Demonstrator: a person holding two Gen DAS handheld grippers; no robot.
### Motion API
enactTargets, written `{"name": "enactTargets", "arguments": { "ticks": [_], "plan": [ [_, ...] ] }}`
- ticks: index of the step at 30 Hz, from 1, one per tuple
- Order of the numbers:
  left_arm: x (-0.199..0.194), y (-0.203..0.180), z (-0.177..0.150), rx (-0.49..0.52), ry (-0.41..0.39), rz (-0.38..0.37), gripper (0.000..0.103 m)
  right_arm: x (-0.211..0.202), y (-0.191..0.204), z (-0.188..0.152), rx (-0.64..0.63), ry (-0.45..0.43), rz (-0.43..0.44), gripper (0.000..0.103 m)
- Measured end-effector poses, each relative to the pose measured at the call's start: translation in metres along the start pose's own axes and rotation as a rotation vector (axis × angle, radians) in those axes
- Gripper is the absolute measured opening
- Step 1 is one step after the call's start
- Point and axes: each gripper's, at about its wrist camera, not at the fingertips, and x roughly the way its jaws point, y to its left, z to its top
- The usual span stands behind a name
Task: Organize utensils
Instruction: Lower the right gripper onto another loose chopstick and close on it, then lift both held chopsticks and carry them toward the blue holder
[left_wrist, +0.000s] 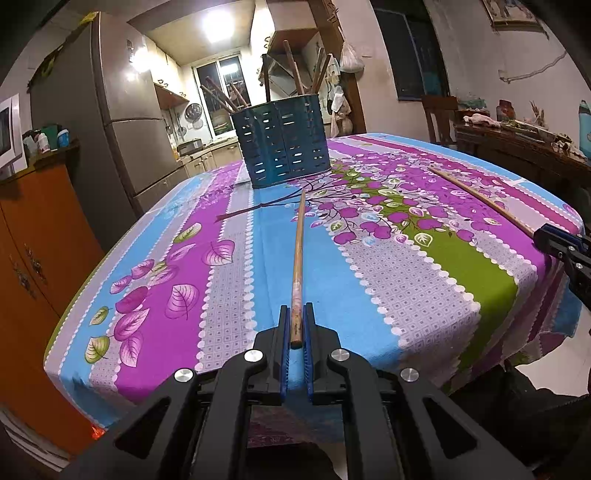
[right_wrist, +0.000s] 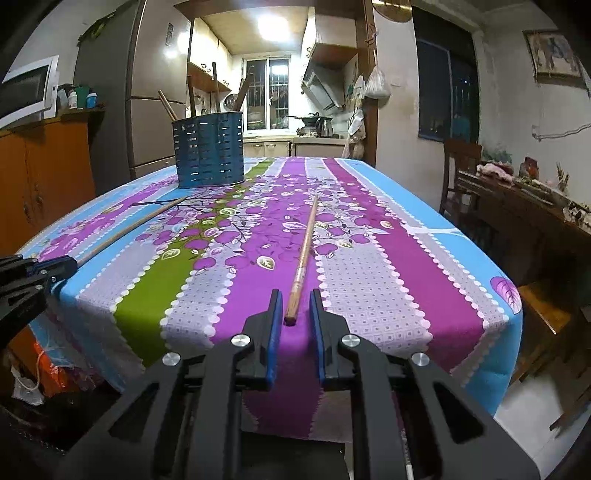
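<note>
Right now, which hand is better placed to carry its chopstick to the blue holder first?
Left. The left gripper is already clamped on its chopstick. The right gripper shows gaps beside its chopstick, so no grip yet. Both point towards the holder.

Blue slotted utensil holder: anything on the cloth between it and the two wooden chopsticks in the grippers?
Nothing visible. Bare floral tablecloth lies between the blue slotted utensil holder and both wooden chopsticks, left one, right one. The holder already has several sticks standing in it.

Two chopsticks (left_wrist: 298, 254) (left_wrist: 480, 199) lie on the surface, one blue holder (left_wrist: 282, 142) (several sticks inside, hard to count).
</note>
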Motion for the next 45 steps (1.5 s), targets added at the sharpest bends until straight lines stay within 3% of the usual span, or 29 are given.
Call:
{"name": "enactTargets", "arguments": {
  "ticks": [16, 25, 27, 29, 39, 45],
  "plan": [
    [-0.005, 0.01, -0.006, -0.01, -0.02, -0.047, 0.009, -0.001, -0.002, -0.001, 0.028, -0.004, -0.016, 0.015],
    [-0.005, 0.01, -0.014, 0.039, -0.079, -0.079, 0.009, -0.001, 0.0, -0.004, 0.029, -0.019, -0.041, 0.014],
    [-0.005, 0.011, -0.016, 0.035, -0.095, -0.091, 0.008, -0.001, 0.001, -0.005, 0.03, -0.025, -0.041, 0.013],
    [-0.005, 0.016, -0.018, 0.016, -0.11, -0.115, 0.008, -0.002, 0.004, -0.005, 0.016, -0.027, -0.04, 0.006],
    [-0.008, 0.018, -0.017, 0.044, -0.137, -0.109, 0.007, -0.003, 0.006, 0.002, 0.023, -0.014, -0.028, 0.005],
    [-0.028, 0.032, 0.0, 0.012, -0.201, -0.091, 0.007, -0.018, 0.018, 0.024, -0.061, -0.088, -0.025, 0.005]
  ]
}}
